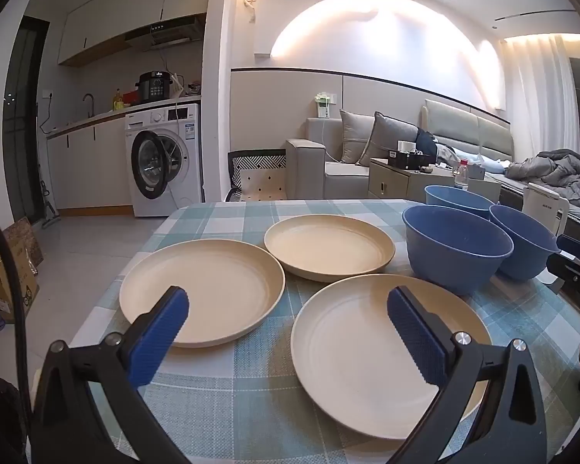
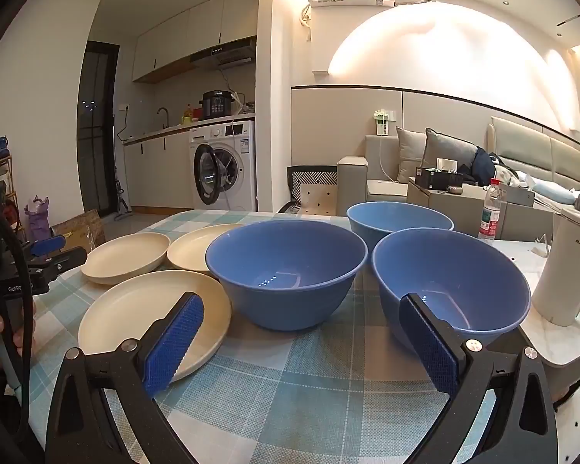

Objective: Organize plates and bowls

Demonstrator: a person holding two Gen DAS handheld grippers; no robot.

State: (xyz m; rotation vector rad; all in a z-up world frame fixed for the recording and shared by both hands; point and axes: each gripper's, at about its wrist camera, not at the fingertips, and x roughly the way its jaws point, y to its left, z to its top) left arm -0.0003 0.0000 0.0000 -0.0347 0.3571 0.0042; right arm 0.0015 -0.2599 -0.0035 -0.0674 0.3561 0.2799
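Three cream plates lie apart on the checked tablecloth (image 1: 220,386): a left plate (image 1: 212,290), a far plate (image 1: 328,245) and a near plate (image 1: 359,355). Three blue bowls stand to their right: a middle bowl (image 2: 286,270), a right bowl (image 2: 450,278) and a far bowl (image 2: 398,218). My left gripper (image 1: 288,301) is open and empty, hovering over the gap between the left and near plates. My right gripper (image 2: 301,309) is open and empty, in front of the middle and right bowls. The near plate also shows in the right wrist view (image 2: 135,317).
A white electric kettle (image 2: 568,270) stands on a white surface at the table's right edge. A water bottle (image 2: 490,210) stands behind the bowls. Beyond the table are a washing machine (image 1: 164,158), a sofa (image 1: 367,147) and boxes on the floor (image 1: 7,282).
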